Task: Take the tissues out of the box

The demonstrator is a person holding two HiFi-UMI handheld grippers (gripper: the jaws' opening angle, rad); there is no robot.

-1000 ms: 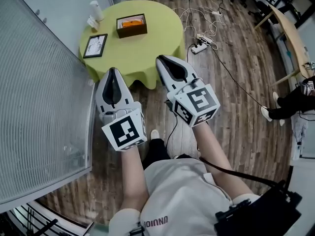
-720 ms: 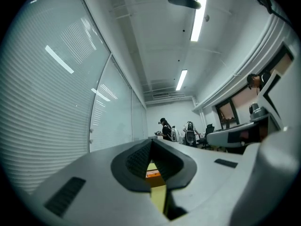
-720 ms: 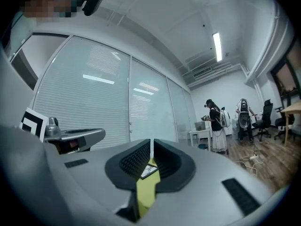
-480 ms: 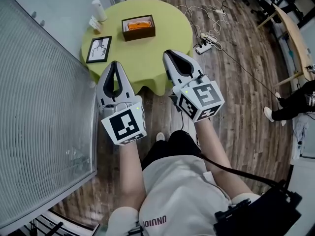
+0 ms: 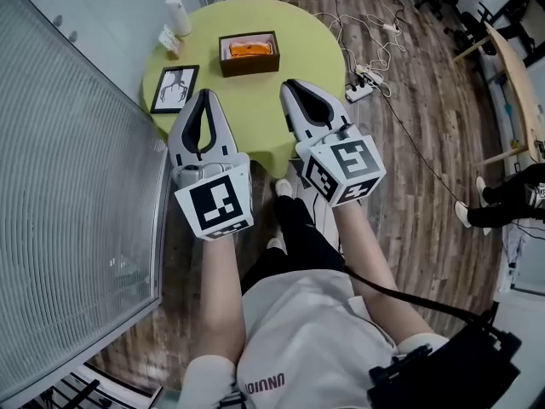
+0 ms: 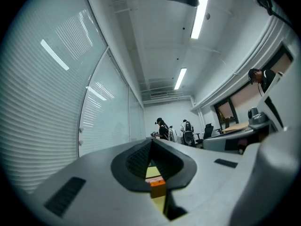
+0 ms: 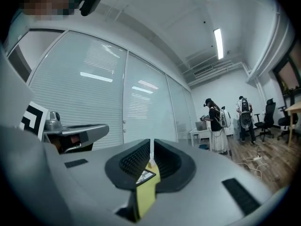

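"Where were the two tools?"

"The left gripper point(image 5: 204, 100) was held up with its tip showing against the near edge of the round tabletop point(image 5: 298, 24) with its yellow-green cloth. Its fingers point(image 6: 134, 160) were pressed together on nothing. The right gripper point(image 5: 288, 88) was held beside it, its fingers point(image 7: 129, 161) likewise pressed together and empty."

"And the tissues?"

"The dark brown open-topped box point(image 5: 249, 53), with something orange inside, sat toward the far middle of the tabletop. It was ahead of both grippers and apart from them. Loose tissue could not be made out."

"How should the reach go?"

"I judged it an approach. Close in, spread one pair of fingers, come down from above and pinch only the top sheet. The other gripper would do well to steady the box wall, since a light box would likely lift with the pull."

"Anything in the way?"

"From the left there was a ribbed glass partition point(image 5: 68, 186), a white bottle point(image 5: 177, 15), and a black-framed picture point(image 5: 174, 89) lying flat to the left of the box. None blocked the path. To the right, a white power strip point(image 5: 362, 73) with cables lay on the wooden floor point(image 5: 409, 160)."
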